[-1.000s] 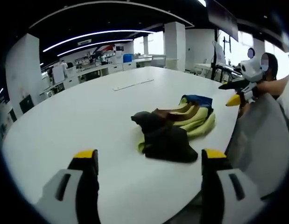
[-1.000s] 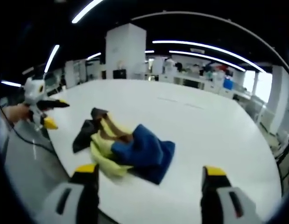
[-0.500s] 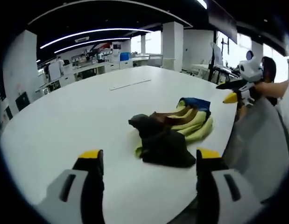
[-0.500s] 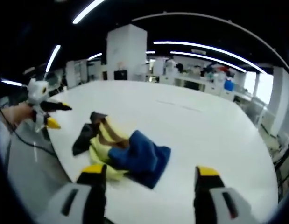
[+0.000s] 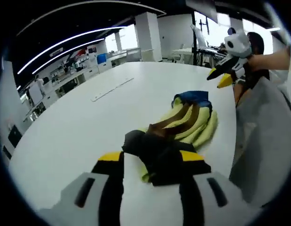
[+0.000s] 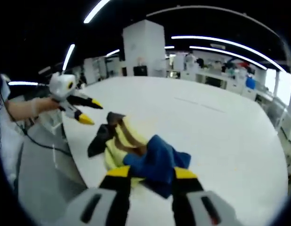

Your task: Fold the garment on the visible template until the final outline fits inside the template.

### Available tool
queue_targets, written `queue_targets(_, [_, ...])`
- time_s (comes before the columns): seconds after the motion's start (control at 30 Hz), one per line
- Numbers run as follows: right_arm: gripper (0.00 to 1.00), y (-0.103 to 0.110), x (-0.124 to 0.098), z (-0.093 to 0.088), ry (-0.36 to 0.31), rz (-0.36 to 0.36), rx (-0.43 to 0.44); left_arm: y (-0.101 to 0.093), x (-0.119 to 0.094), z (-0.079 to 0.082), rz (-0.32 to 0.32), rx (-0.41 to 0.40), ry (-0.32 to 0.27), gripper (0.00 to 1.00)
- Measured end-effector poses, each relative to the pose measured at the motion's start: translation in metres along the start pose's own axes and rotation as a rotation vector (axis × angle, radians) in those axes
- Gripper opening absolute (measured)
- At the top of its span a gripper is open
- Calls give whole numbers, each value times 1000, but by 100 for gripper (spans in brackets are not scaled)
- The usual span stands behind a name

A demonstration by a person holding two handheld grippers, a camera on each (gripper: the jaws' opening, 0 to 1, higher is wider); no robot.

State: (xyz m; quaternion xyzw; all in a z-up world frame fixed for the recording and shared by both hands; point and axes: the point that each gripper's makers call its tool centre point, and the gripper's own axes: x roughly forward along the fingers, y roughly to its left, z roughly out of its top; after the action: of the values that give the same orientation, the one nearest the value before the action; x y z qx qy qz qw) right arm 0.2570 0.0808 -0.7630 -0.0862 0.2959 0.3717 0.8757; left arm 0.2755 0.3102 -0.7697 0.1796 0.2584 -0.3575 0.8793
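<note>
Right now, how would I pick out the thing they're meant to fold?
Look at the big white table. Near its curved edge lies a crumpled garment, the only cloth there. Its mix of pale yellow, brown stripes, a blue end and a black end sets it apart from the bare white top.

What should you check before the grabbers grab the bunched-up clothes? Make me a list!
1. Garment fully on the white table: ok; it lies bunched near the edge.
2. Left gripper lined up with the black end: ok; its jaws stand either side of the black cloth.
3. Right gripper lined up with the blue end: ok.
4. Both grippers open: ok, narrowly.
5. Cloth actually between the jaws: cannot tell.
6. Template outline on the table: cannot tell; none stands out.
</note>
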Motion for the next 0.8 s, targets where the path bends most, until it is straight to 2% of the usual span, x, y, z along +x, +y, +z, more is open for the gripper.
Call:
queue_targets(0.1, [18, 11, 8, -3, 25, 59, 9, 1, 11, 0, -23, 5, 18, 33])
queue_targets(0.17, [13, 12, 15, -4, 36, 70, 11, 0, 15, -1, -38, 5, 26, 26])
queue_targets(0.27, [14, 16, 27, -7, 55, 96, 36, 1, 22, -2, -48, -8, 37, 17])
queue_targets(0.4, [13, 24, 38, -8, 65, 134, 108, 1, 28, -3, -54, -20, 53, 16])
queue_targets(0.6, [13, 25, 49, -17, 102, 126, 153, 3, 31, -4, -56, -33, 73, 18])
queue_targets(0.67, [12, 26, 49, -18, 106, 127, 172, 6, 28, 2, -40, -14, 61, 18])
queue_targets(0.8, [9, 26, 50, -22, 112, 126, 201, 12, 30, 5, -38, -45, 52, 16])
